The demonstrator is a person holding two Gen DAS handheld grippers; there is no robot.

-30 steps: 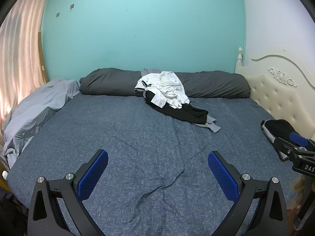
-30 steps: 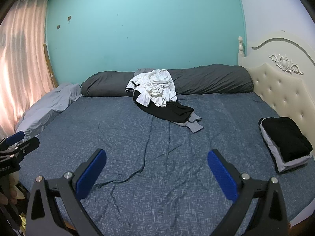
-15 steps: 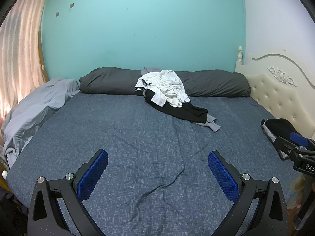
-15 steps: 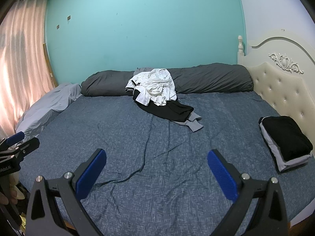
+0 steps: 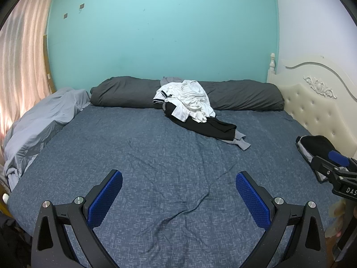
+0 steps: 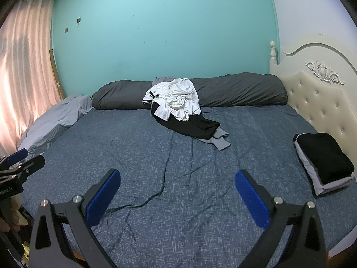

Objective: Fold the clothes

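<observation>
Nearly nothing has changed over the last second: both views are almost as they were, only lifted a very little, so the far things sit slightly lower in the picture. Both tongs hang over the near edge of the bed [image 6: 178,201] with nothing between their pads. The left gripper [image 5: 178,198] has its blue pads wide apart, and the right gripper [image 6: 177,198] is spread the same way and holds nothing.

Directly under and ahead of the tongs lies only the wrinkled blue bedcover. Ahead and to the right of the right gripper, close to the padded headboard [image 6: 321,102], a folded stack [image 6: 323,163] of dark and pale garments rests flat. Far ahead, about in the middle between the tongs, the loose pile of clothes [image 6: 178,109] leans on the long grey bolster [image 6: 234,91]: white pieces on top, a black piece and a grey piece under them.

In my judgement some folding is finished, and the pile remains. The small pause suggests a moment between garments, and the pile is well apart from both tongs.
</observation>
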